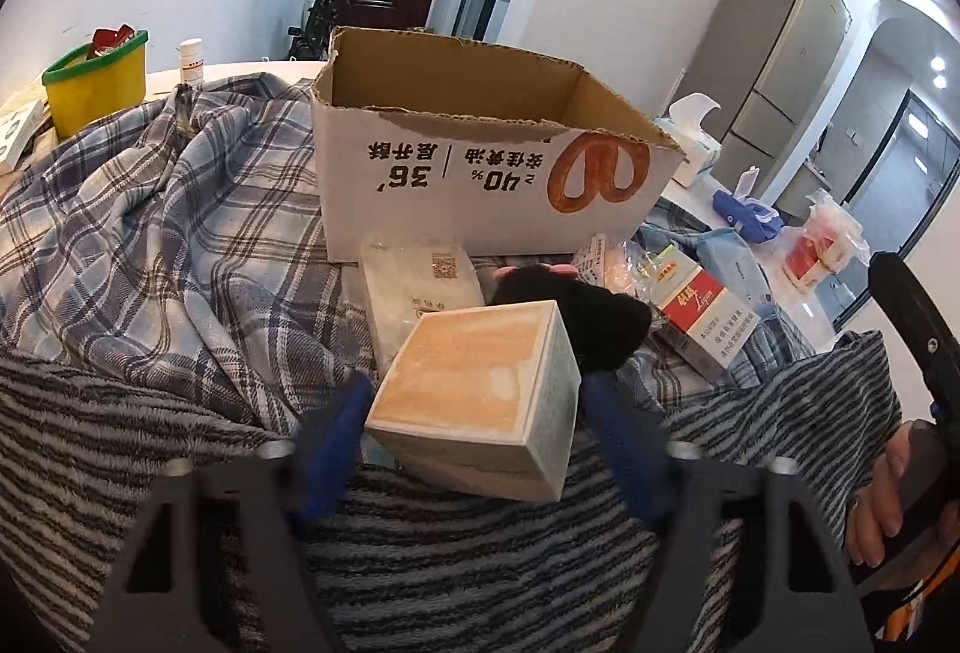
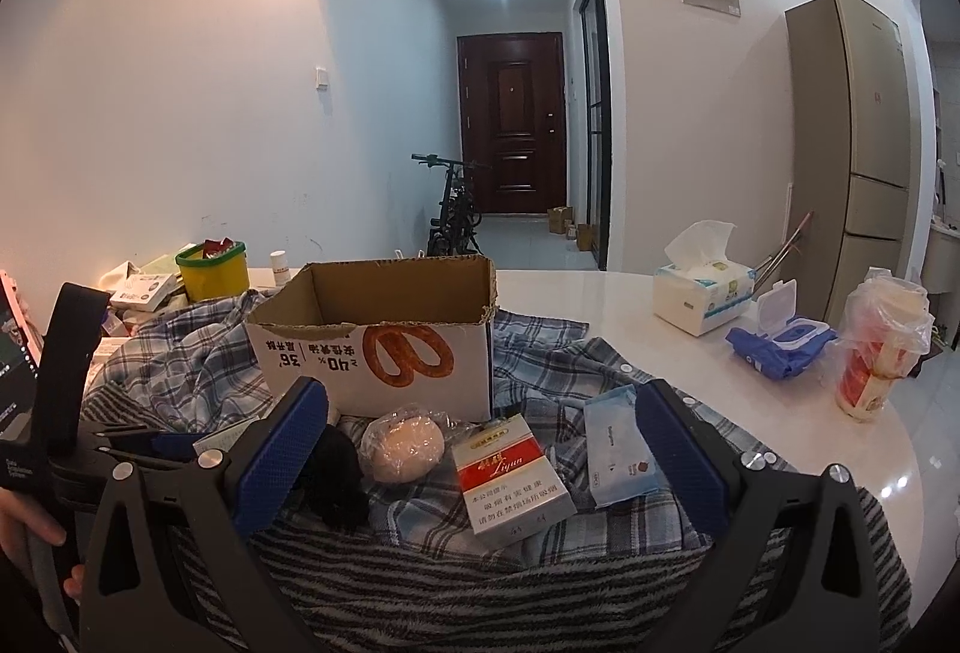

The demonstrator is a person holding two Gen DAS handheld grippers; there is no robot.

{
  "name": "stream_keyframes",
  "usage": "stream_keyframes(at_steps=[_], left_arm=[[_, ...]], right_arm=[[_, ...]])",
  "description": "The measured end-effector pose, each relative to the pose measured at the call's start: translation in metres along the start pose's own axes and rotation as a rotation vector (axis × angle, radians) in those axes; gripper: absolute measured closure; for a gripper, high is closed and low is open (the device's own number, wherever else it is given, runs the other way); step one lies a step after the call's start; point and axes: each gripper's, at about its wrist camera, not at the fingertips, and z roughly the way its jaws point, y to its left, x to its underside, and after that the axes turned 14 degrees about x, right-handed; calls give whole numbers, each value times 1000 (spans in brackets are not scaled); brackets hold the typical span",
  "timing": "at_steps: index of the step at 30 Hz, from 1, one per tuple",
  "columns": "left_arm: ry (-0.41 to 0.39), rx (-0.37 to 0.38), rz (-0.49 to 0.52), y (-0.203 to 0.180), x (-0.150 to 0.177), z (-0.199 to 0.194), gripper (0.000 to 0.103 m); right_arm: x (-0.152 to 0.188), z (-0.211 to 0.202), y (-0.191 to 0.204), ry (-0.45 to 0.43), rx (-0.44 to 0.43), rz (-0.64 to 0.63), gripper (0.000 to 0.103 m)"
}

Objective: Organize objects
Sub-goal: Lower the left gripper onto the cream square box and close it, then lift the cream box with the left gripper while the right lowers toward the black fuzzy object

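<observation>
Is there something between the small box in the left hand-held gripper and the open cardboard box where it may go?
On the blanket between the small square box and the cardboard box lie a white packet and a black plush toy; above them nothing visible blocks.

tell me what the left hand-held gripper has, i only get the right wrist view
Observer: The left hand-held gripper is closed on a small square box with a beige top, held tilted.
Operator: anything behind it i can't see
Observer: A white packet with a QR code lies just beyond it, in front of the cardboard box.
Operator: and the black thing
Observer: The black object has pink bits at its far end.
</observation>
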Motion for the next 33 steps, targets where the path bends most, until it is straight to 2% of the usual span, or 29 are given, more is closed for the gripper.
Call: stream_keyframes(at_steps=[5, 9, 13, 15, 17, 21, 23, 25, 28, 30, 32, 33], left_arm=[[-51, -23, 45, -10, 1, -6, 45], [-111, -44, 94, -24, 3, -18, 45], [-141, -174, 229, -43, 11, -22, 45], [-104, -169, 257, -46, 14, -19, 45], [-39, -106, 220, -41, 16, -9, 45], [35, -62, 163, -33, 18, 6, 45], [50, -18, 118, -29, 18, 7, 32], [53, -3, 59, -25, 17, 10, 30], [52, -20, 25, -20, 14, 11, 30], [50, -39, 40, -23, 14, 12, 30], [40, -90, 78, -29, 16, 13, 32], [26, -113, 102, -33, 16, 12, 49]], right_arm=[[-6, -9, -4, -22, 5, -6, 1], [-12, -19, -9, -47, 5, 8, 1], [-14, -24, -12, -58, 12, 10, 1], [-13, -24, -12, -54, 14, 10, 1], [-12, -22, -12, -45, 14, 11, 1], [-9, -19, -12, -30, 15, 13, 1], [-8, -18, -12, -30, 15, 12, 1], [-7, -19, -13, -33, 18, 13, 1], [-5, -18, -16, -30, 17, 24, 1], [-3, -15, -17, -20, 17, 28, 1], [-1, -11, -18, -8, 23, 24, 1], [0, -9, -19, -1, 30, 20, 1]])
